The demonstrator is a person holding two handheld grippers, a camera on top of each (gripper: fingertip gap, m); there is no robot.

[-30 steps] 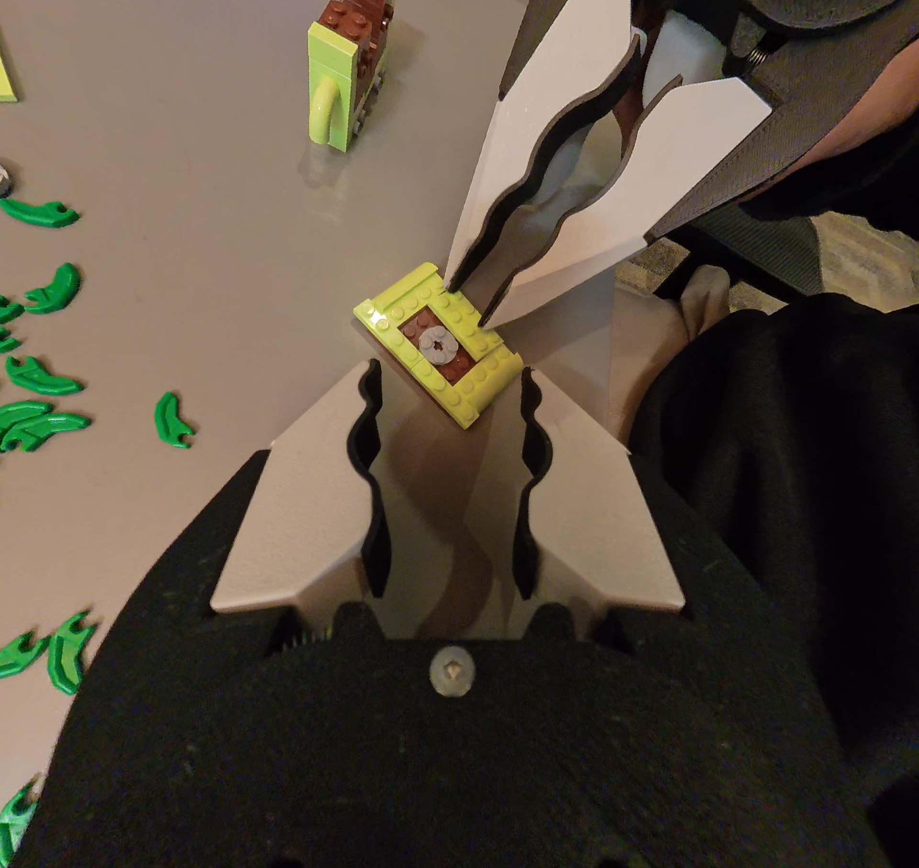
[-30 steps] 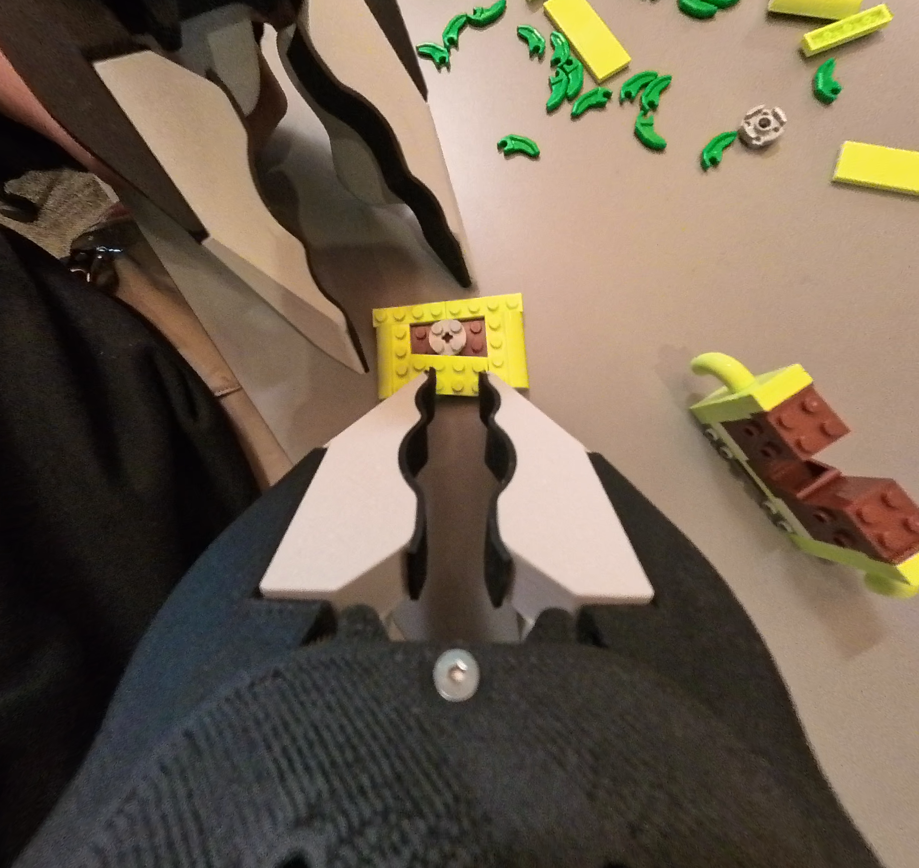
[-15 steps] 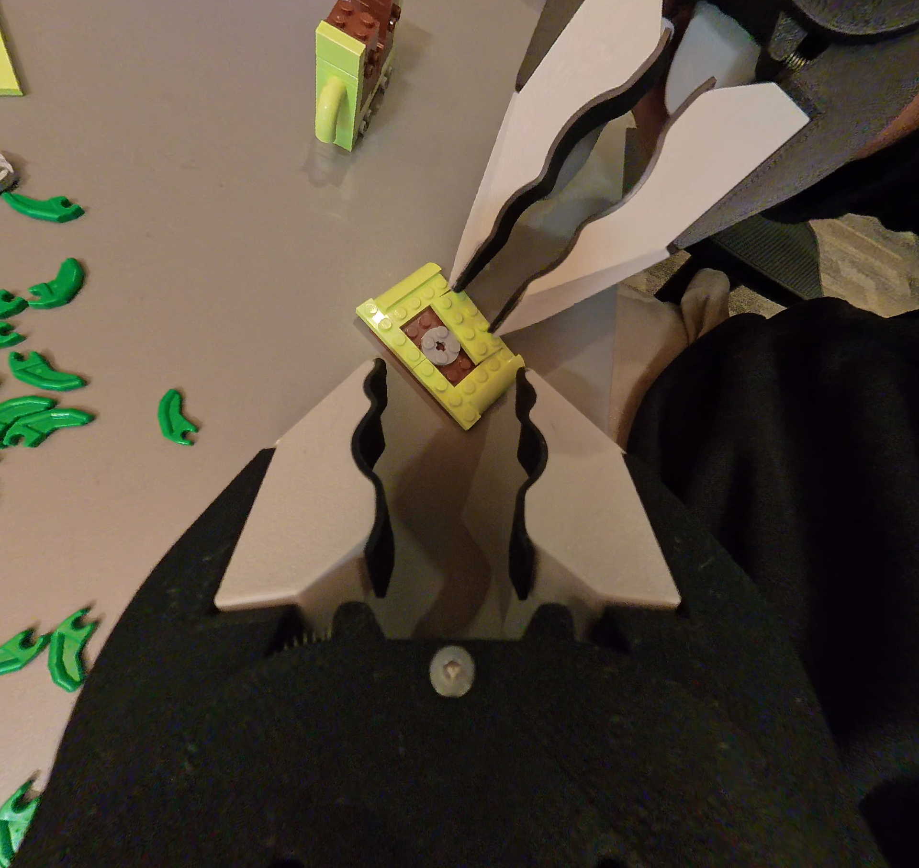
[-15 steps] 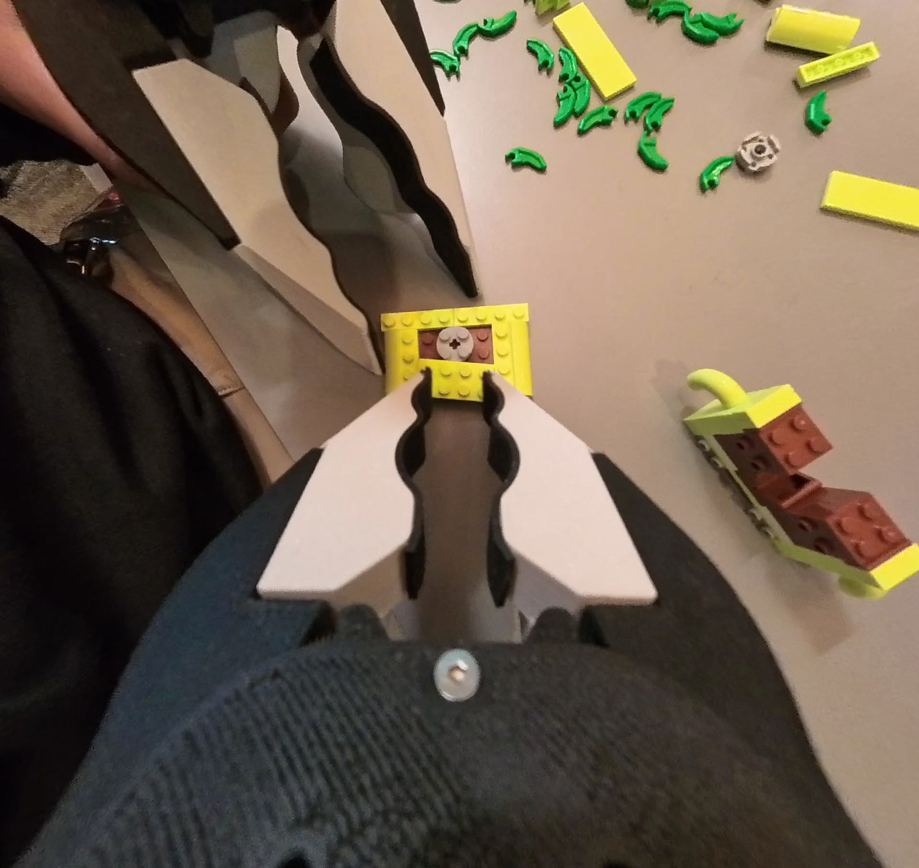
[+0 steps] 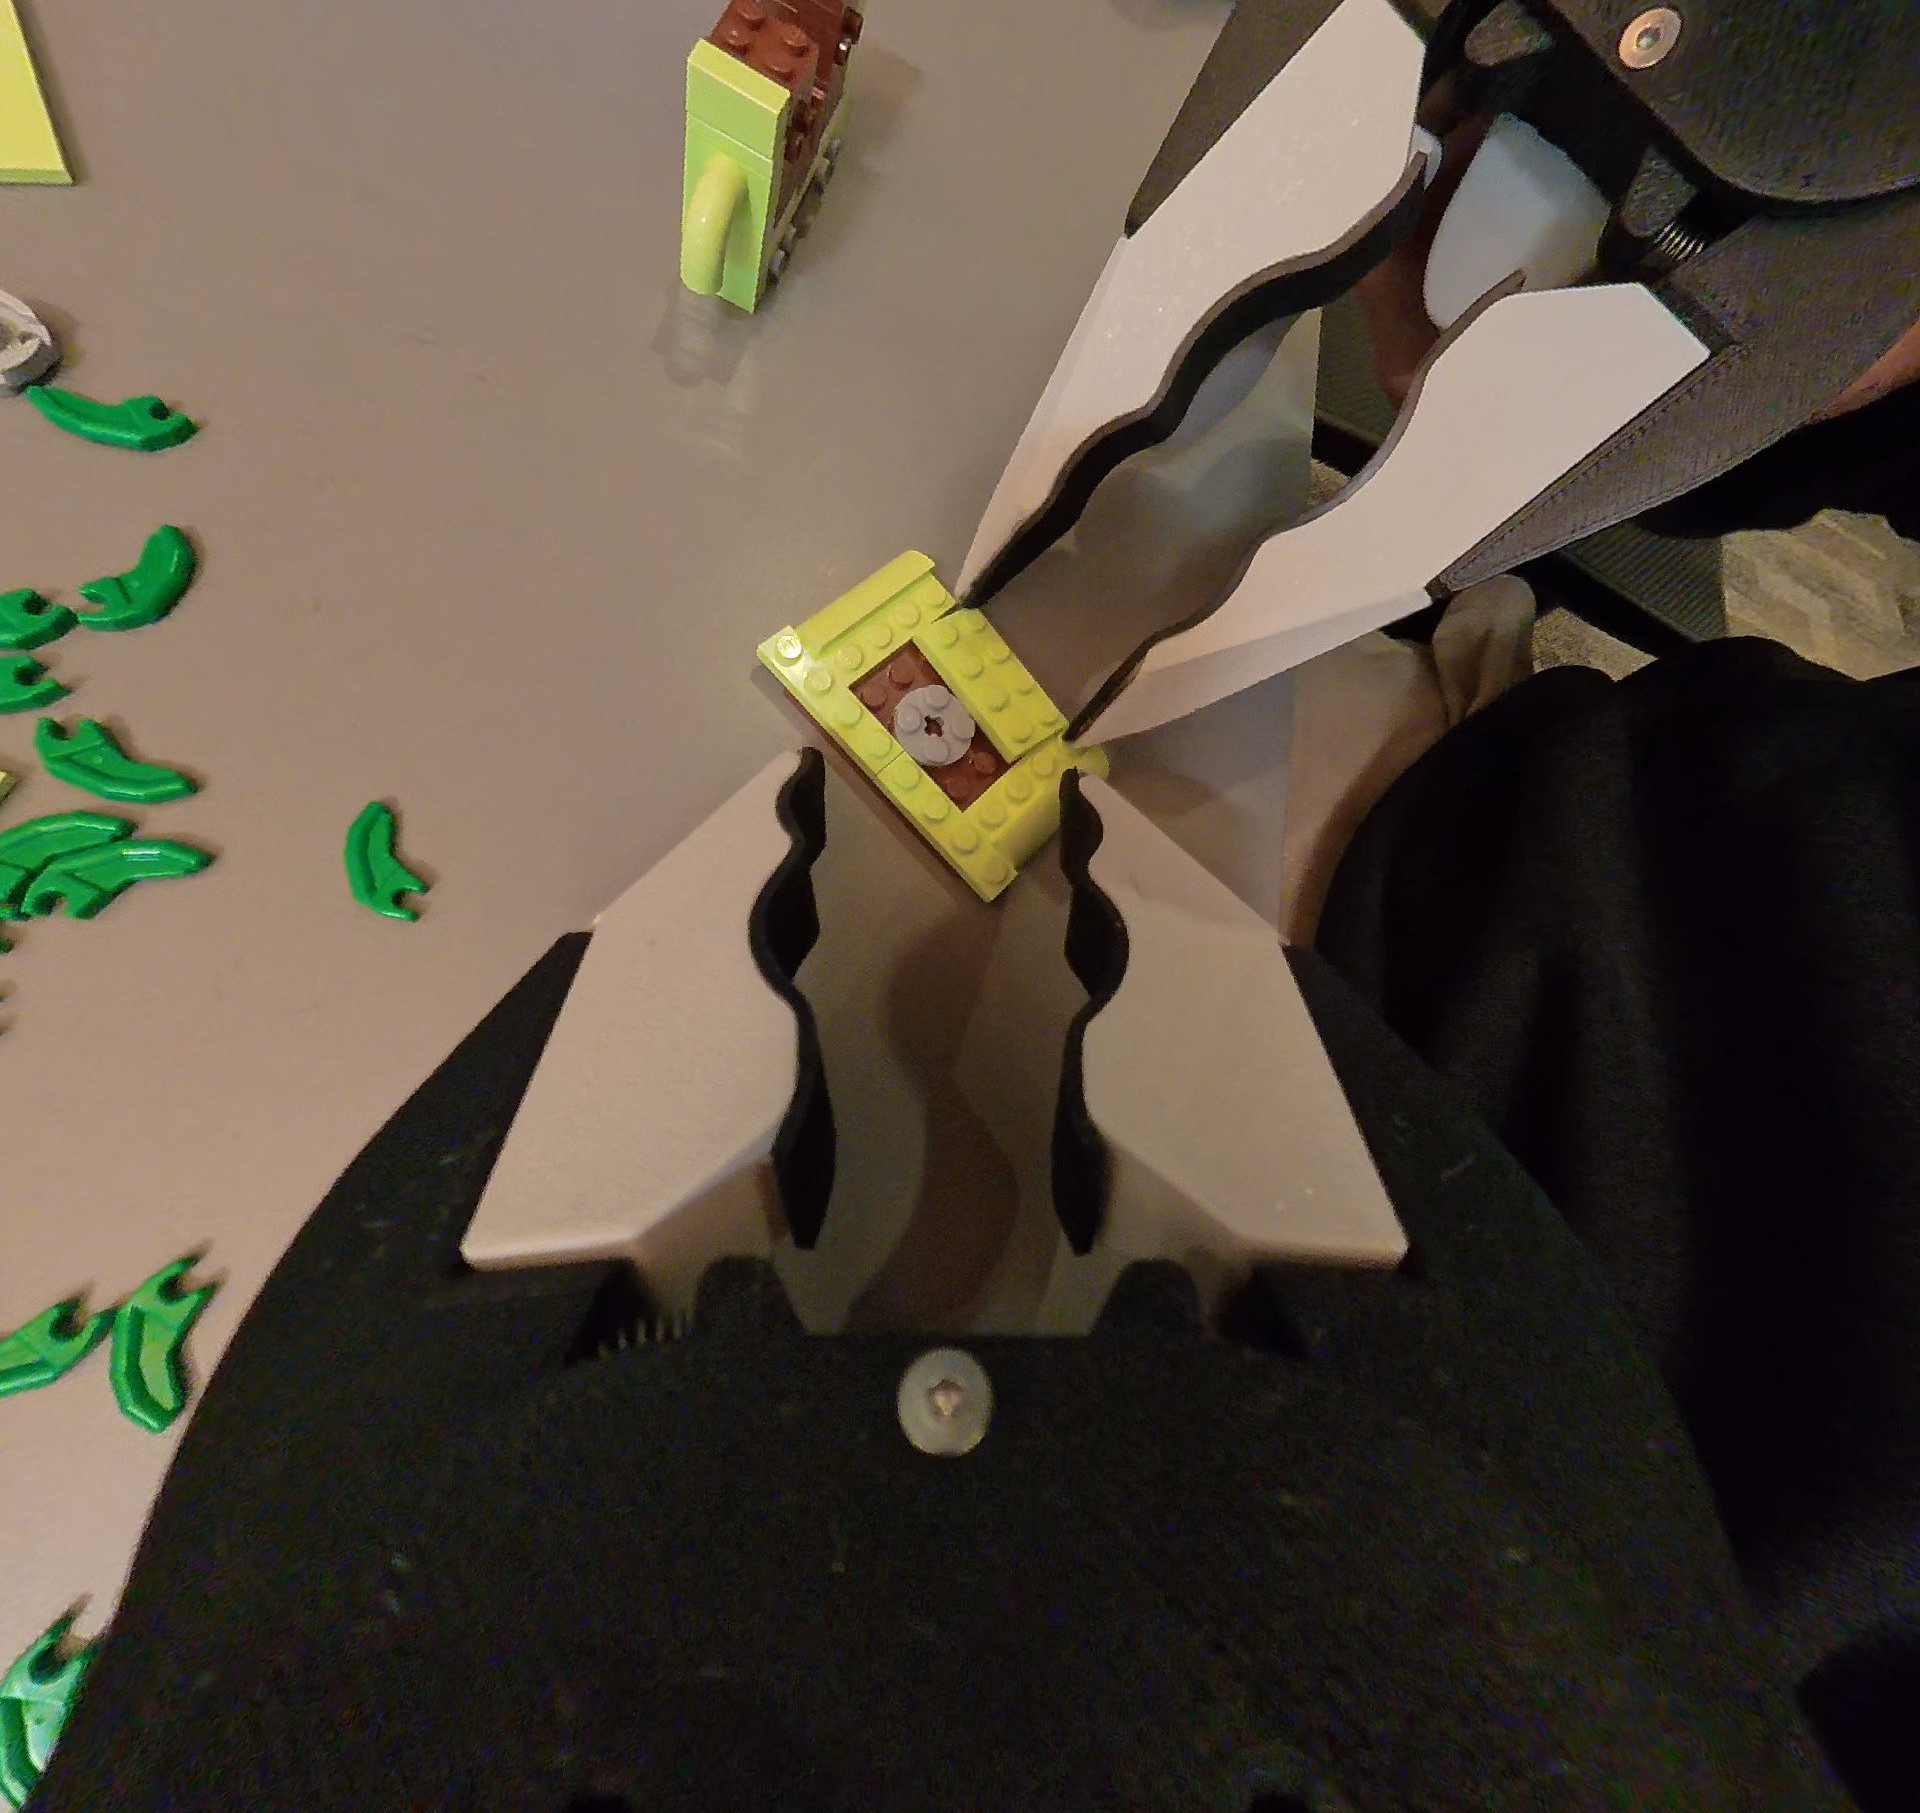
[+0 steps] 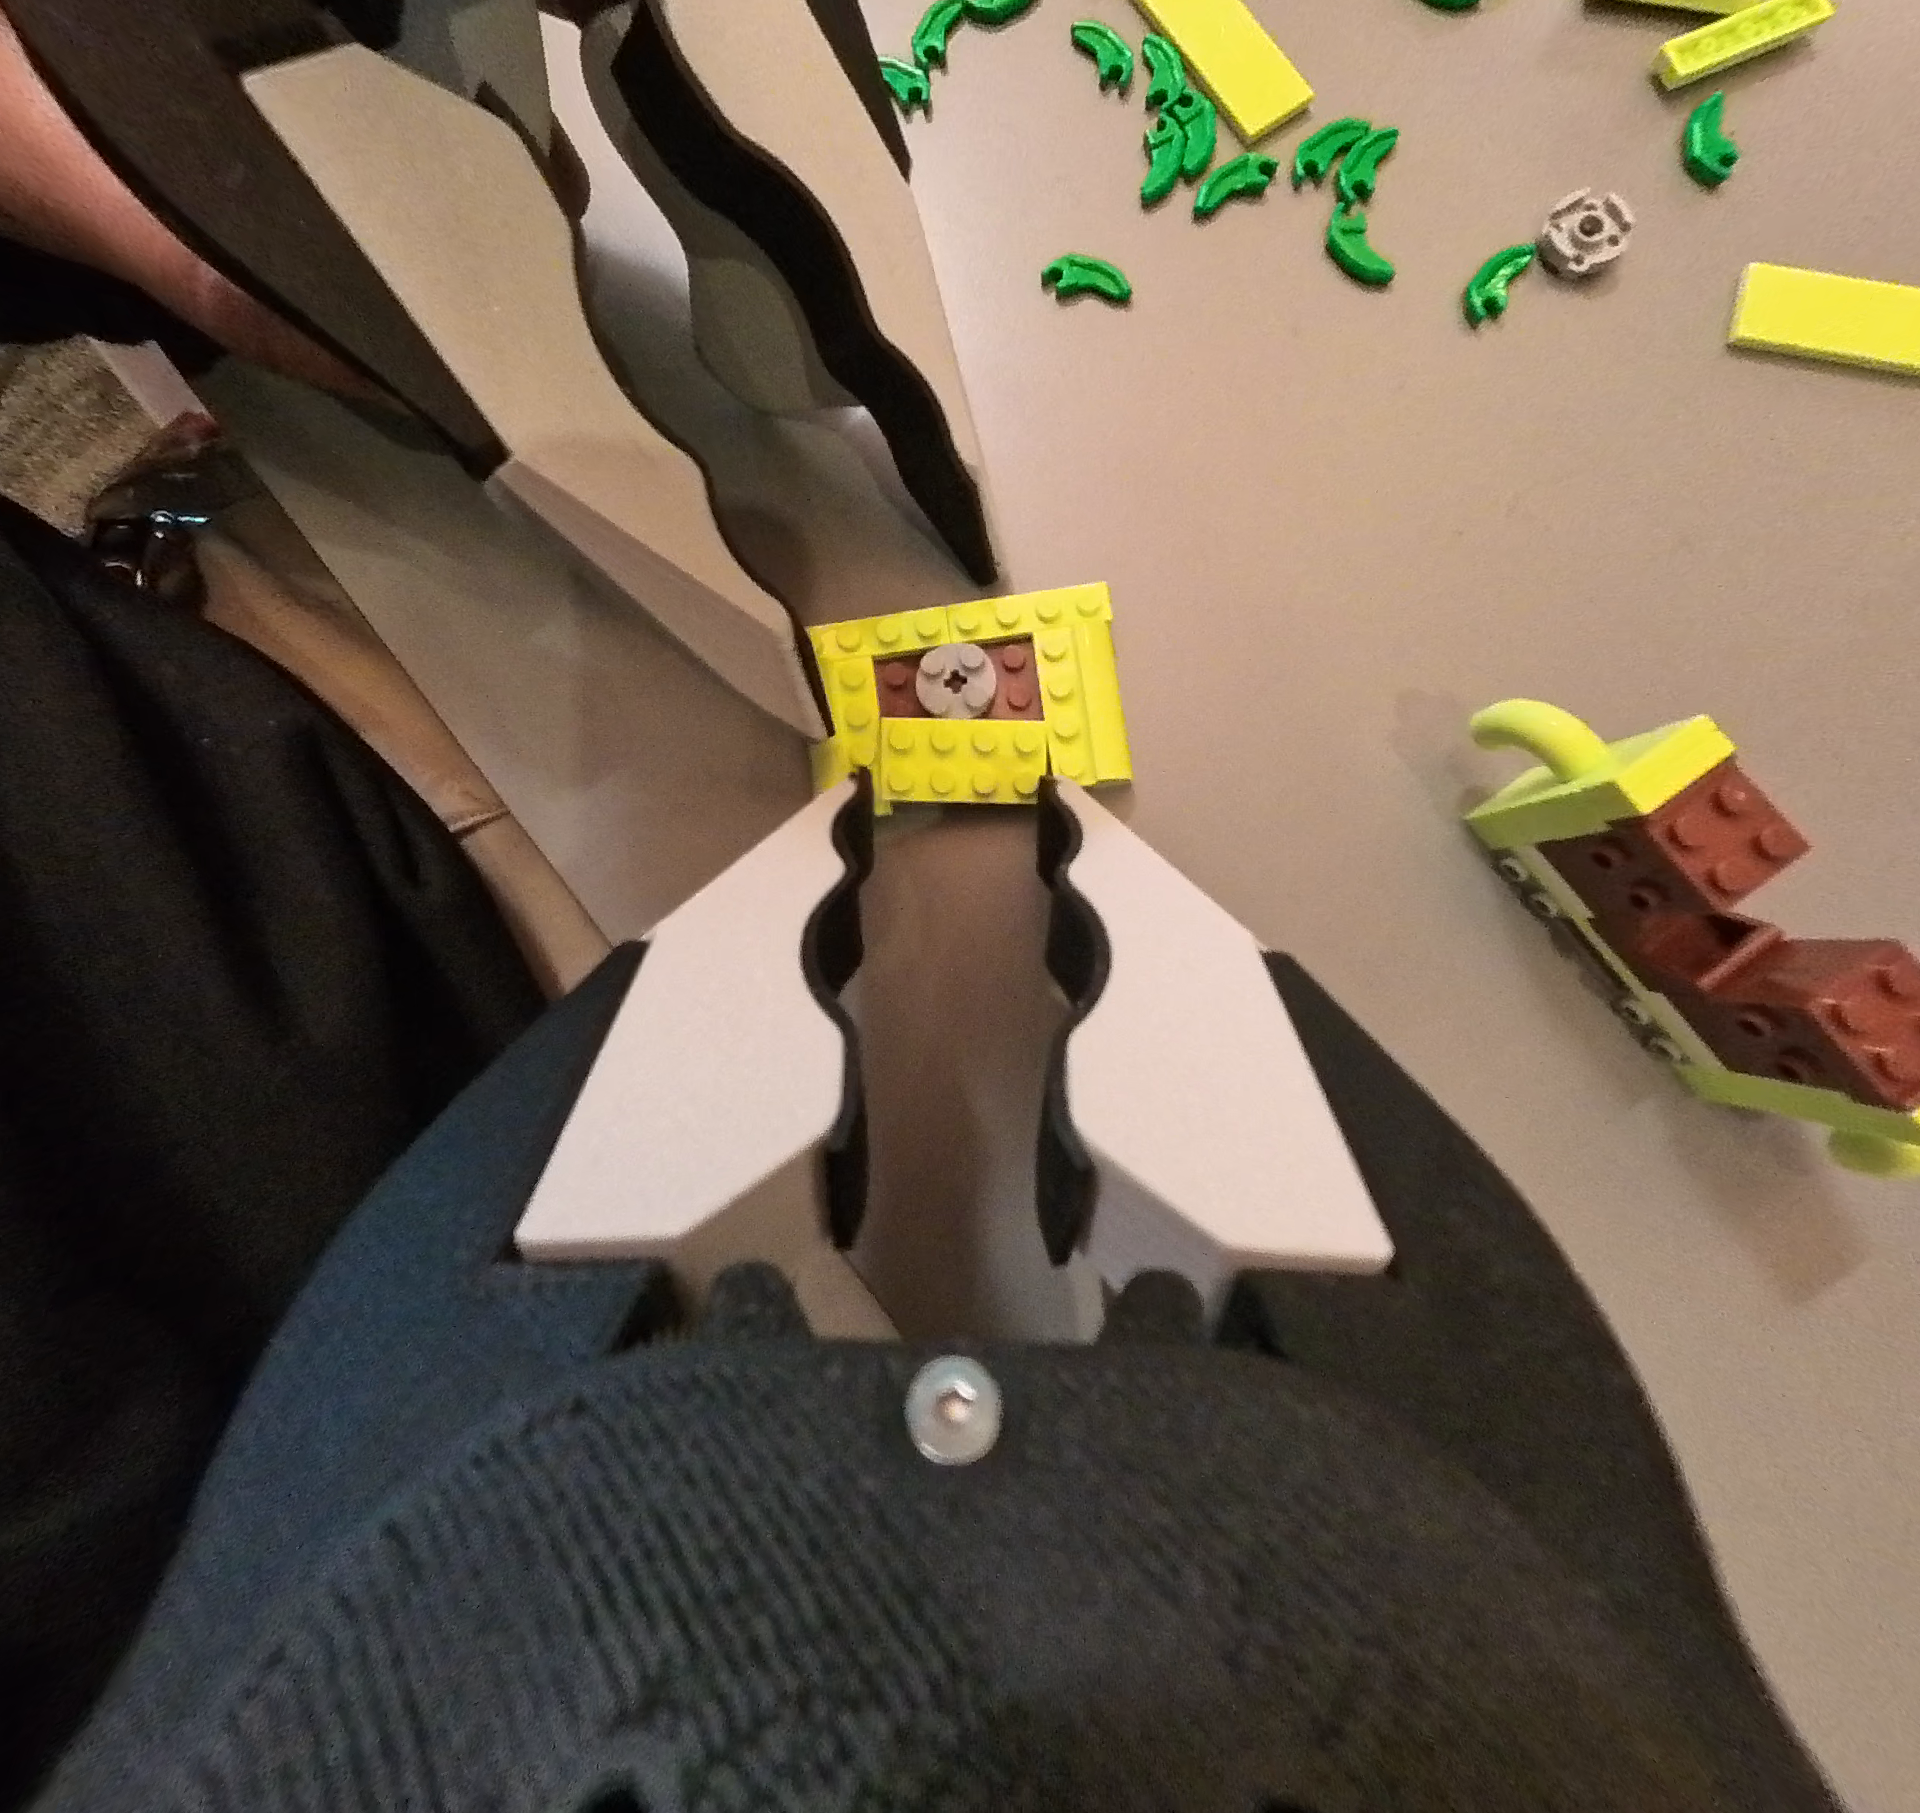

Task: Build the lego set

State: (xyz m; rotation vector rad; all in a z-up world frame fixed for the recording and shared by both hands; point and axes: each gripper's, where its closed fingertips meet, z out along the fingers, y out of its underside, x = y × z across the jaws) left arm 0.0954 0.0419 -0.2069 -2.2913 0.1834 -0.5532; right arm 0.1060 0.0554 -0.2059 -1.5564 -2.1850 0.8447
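Lime plate assembly (image 5: 925, 724) on table (image 5: 468, 537) — both grippers' fingers spread, flanking it.

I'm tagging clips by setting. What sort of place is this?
Probably an indoor desk or work table: a plain grey tabletop strewn with loose green pieces, and patterned carpet past its edge.
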